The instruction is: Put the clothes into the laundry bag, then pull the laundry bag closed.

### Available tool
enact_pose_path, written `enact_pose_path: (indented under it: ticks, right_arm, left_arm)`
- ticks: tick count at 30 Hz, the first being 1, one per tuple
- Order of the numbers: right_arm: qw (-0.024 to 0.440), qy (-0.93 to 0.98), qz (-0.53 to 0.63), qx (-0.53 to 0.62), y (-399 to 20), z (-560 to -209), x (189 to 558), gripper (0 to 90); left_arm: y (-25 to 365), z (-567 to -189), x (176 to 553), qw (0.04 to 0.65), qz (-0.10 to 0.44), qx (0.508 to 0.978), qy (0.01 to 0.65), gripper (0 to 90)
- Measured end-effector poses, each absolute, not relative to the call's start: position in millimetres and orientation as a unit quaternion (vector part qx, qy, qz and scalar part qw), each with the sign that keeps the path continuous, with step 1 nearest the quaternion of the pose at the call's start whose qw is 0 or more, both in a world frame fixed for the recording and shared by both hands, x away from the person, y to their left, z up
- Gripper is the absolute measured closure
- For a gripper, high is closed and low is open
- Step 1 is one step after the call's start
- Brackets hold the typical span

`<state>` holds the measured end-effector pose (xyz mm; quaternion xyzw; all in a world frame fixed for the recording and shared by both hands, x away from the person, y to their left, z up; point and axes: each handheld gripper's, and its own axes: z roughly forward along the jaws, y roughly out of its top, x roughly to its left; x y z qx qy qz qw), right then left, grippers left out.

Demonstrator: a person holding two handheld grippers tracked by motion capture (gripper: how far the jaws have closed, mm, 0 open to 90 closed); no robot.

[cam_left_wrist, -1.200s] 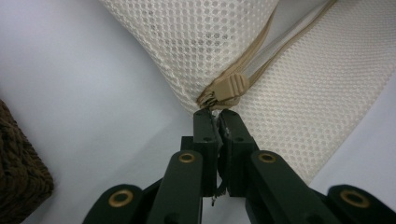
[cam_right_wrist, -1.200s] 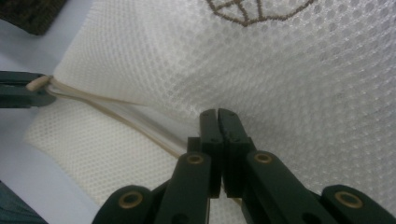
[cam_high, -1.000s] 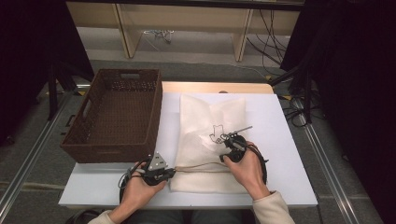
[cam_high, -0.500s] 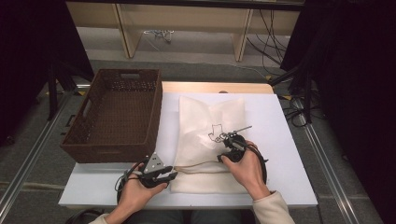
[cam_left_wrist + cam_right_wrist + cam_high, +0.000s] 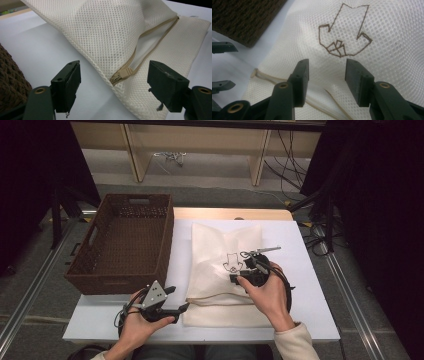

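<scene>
High view: the mesh bag (image 5: 225,265) is lying flat on the white table (image 5: 310,285) beside the wicker basket (image 5: 122,242); the left gripper (image 5: 177,300) is hovering at its near-left corner, the right gripper (image 5: 245,270) over its middle.

Left gripper view: its jaws have just been opening and are standing wide, the zipper end (image 5: 121,75) lying untouched between them.

Right gripper view: its jaws have just been opening too and are gaping above the mesh, gripping nothing.

One white mesh bag (image 5: 225,265) is counted on the table (image 5: 300,250), with one zipper (image 5: 140,53) along its near opening and one brown outline figure (image 5: 344,37) stitched on its face. One brown woven basket (image 5: 125,242) is counted at the left. Two grippers are counted, the left gripper (image 5: 177,301) and the right gripper (image 5: 239,275), each borne by one hand.
</scene>
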<state>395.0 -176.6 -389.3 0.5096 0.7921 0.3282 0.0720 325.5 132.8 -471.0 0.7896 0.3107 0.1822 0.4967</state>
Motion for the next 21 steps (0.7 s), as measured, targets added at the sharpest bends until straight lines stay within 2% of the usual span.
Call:
enact_pose_path:
  ticks: [7,12,21]
  right_arm:
    - [0.074,0.784,0.334,0.518,-176.5,-388.2,393.6,55.4]
    - [0.076,0.791,0.341,0.502,-172.9,-386.0,390.0,56.2]
    - [0.039,0.799,0.340,0.494,-149.6,-393.1,387.8,60.3]
  left_arm:
    - [135.1,-469.6,326.7,0.498,0.194,0.786,0.311,24.5]
    - [132.1,-471.4,327.4,0.496,0.178,0.790,0.315,22.8]
    - [135.9,-475.1,324.5,0.489,0.152,0.797,0.321,20.8]
